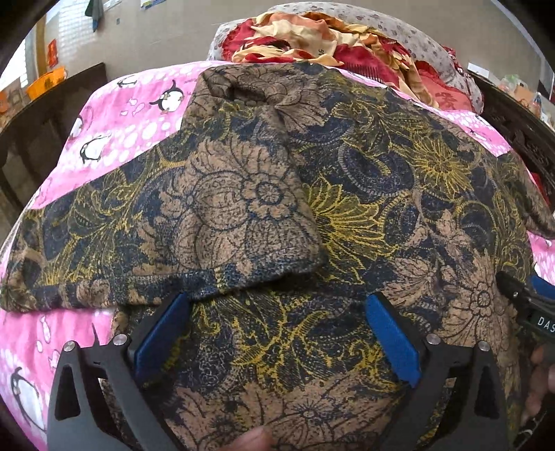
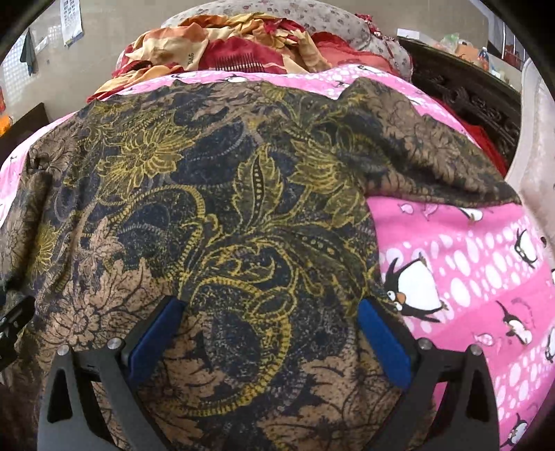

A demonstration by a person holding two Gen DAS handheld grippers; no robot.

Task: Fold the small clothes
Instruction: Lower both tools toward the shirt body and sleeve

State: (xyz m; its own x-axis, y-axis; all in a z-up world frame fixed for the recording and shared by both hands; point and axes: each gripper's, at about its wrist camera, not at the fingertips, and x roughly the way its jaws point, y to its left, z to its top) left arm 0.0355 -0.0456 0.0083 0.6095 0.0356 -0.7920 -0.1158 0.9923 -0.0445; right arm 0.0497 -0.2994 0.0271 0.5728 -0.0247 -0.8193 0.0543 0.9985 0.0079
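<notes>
A dark floral garment in navy, tan and yellow lies spread on a pink penguin-print sheet. Its left sleeve is folded in over the body. My left gripper is open, its blue pads apart just above the garment's near part, below the sleeve cuff. In the right wrist view the same garment fills the middle, and its right sleeve lies out on the sheet. My right gripper is open over the garment near its right side edge. The right gripper's tip shows in the left wrist view.
A heap of red, orange and cream clothes lies at the far end with a grey spotted pillow. Dark carved wooden furniture stands at the right. An orange basin sits far left.
</notes>
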